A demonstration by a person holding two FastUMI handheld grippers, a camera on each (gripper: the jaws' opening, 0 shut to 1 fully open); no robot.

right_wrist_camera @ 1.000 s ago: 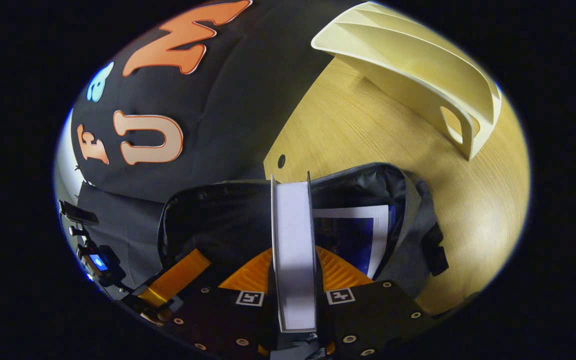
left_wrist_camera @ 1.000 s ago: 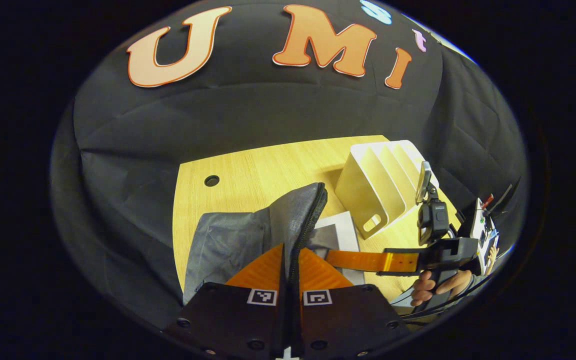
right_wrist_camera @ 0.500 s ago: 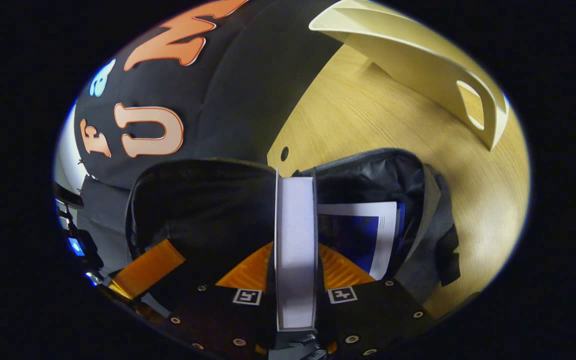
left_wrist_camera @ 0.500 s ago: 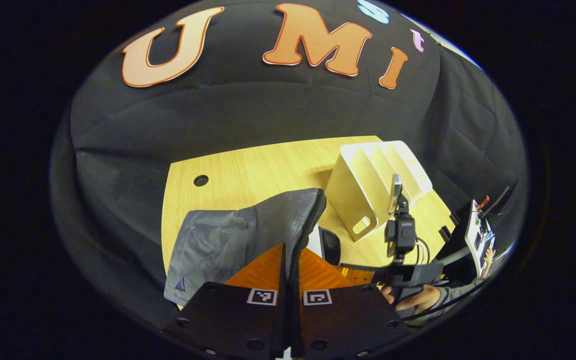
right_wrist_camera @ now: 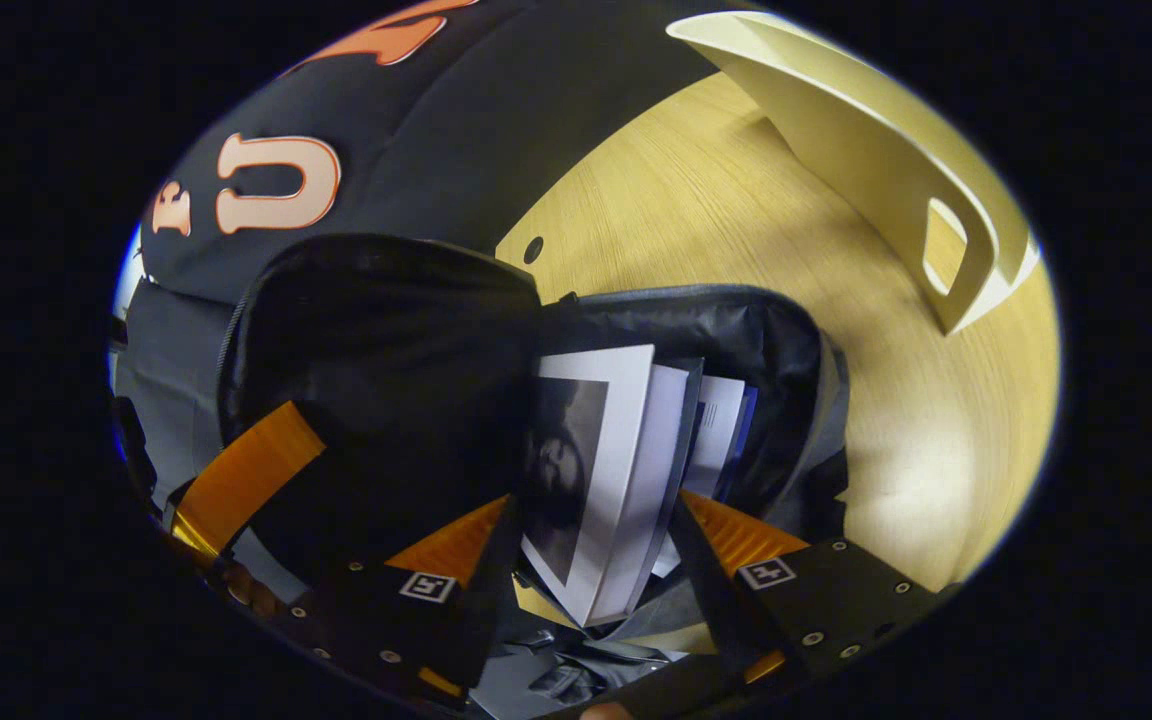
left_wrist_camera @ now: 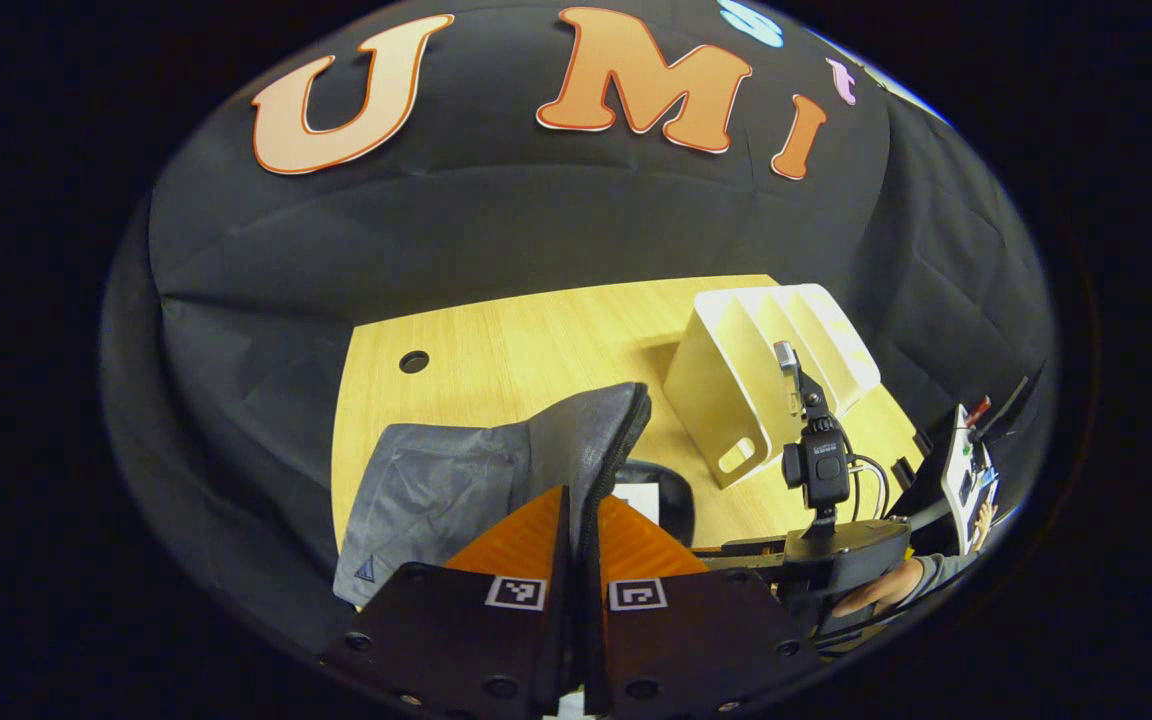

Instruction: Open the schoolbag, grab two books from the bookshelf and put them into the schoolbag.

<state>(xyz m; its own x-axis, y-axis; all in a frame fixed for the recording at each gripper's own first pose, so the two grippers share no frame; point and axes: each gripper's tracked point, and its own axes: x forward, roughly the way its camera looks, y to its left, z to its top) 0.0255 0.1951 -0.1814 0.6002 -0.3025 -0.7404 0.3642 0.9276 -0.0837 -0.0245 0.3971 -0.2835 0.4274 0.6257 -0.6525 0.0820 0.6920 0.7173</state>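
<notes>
- Left gripper (left_wrist_camera: 576, 520) nearest in the left gripper view, orange fingers pinched together on the zipper edge of the schoolbag (left_wrist_camera: 496, 470), holding the flap upright.
- Grey woven fabric outside, black zipper teeth along the raised edge, a small triangular logo near the lower corner.
- In the right gripper view, right gripper (right_wrist_camera: 591, 530) with fingers spread wide, touching nothing; book (right_wrist_camera: 601, 470) loose between them, tilted, lower end inside the bag's mouth.
- Grey-white cover with a dark picture, white page block showing along its edge.
- Second book (right_wrist_camera: 721, 430) just behind it, deeper in the bag, white and blue cover partly hidden.
- Two books counted, both in the black-lined interior.
- One schoolbag, lying on the wooden table (right_wrist_camera: 696, 200), mouth gaping toward the right gripper.
- Farther back, one cream bookshelf (left_wrist_camera: 766, 380) with slanted dividers and a handle cut-out, standing on the table beside the bag.
- One round hole (left_wrist_camera: 414, 361) in the tabletop near the far edge.
- A hand (left_wrist_camera: 871, 597) at the right edge of the left gripper view, gripping the other gripper's handle.
</notes>
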